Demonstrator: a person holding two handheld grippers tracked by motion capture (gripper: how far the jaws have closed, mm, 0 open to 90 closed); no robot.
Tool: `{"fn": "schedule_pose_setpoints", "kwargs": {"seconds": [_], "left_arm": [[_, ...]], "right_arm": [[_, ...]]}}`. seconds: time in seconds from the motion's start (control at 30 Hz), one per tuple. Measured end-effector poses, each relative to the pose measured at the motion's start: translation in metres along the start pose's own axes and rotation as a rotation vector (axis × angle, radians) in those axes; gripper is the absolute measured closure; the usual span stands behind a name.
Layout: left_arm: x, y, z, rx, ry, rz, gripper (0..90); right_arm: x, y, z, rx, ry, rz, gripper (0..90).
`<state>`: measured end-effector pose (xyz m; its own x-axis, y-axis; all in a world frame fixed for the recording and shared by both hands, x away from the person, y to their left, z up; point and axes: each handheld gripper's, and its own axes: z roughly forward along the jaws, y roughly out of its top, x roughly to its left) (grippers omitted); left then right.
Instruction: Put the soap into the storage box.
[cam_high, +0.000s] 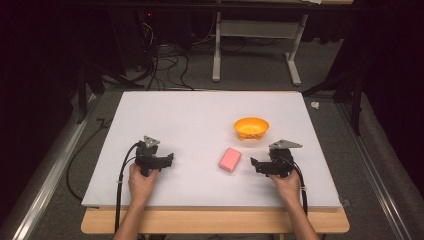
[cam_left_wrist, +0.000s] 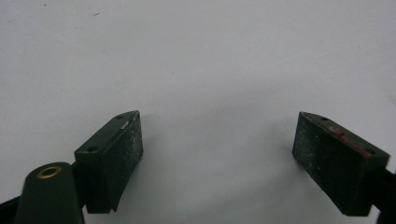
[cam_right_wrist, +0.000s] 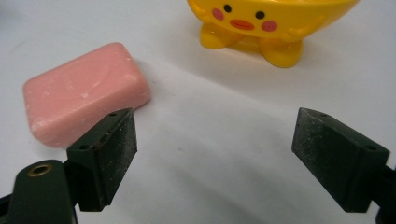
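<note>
Since both grippers sit near the desk's front edge w/ nothing held, you're at the reach stage. Going L to R: your left gripper rests toward the front-left part of the white desk, jaws wide apart over bare surface in the left gripper view; leave it parked there. The pink soap bar lies flat, front of centre, between the two grippers and nearer the right one. Behind it, toward the right edge, stands the yellow duck bowl, apart from the soap.

Your right gripper points at the soap, jaws also spread; in the right gripper view the soap sits off to the left jaw's side, not between the pads. Judgement: swing left to centre it, straddle its short width, come low, then close gently, as soap prob. slips. Lift straight up before heading bowl-ward, if that's the aim.
</note>
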<state>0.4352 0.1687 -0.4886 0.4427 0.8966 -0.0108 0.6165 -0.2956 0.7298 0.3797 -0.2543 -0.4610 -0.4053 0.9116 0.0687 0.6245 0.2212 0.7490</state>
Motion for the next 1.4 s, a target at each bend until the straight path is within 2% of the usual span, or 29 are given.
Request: {"fn": "schedule_pose_setpoints", "kwargs": {"seconds": [0.17, 0.37, 0.7, 0.93, 1.03, 1.4], "left_arm": [[0.000, 0.000, 0.000, 0.000, 0.000, 0.000, 16.7], [0.000, 0.000, 0.000, 0.000, 0.000, 0.000, 16.7], [0.000, 0.000, 0.000, 0.000, 0.000, 0.000, 16.7], [0.000, 0.000, 0.000, 0.000, 0.000, 0.002, 16.7], [0.000, 0.000, 0.000, 0.000, 0.000, 0.002, 16.7], [0.000, 0.000, 0.000, 0.000, -0.001, -0.001, 16.7]], "right_arm": [[0.003, 0.001, 0.000, -0.012, 0.019, -0.004, 13.9], [0.013, 0.003, 0.002, -0.009, 0.067, -0.037, 12.5], [0.024, 0.010, 0.003, -0.019, 0.100, -0.067, 12.3], [0.036, 0.018, 0.006, -0.028, 0.133, -0.112, 12.1], [0.040, 0.021, 0.007, -0.051, 0.144, -0.131, 12.2], [0.051, 0.032, 0.014, -0.026, 0.173, -0.167, 12.1]]}}
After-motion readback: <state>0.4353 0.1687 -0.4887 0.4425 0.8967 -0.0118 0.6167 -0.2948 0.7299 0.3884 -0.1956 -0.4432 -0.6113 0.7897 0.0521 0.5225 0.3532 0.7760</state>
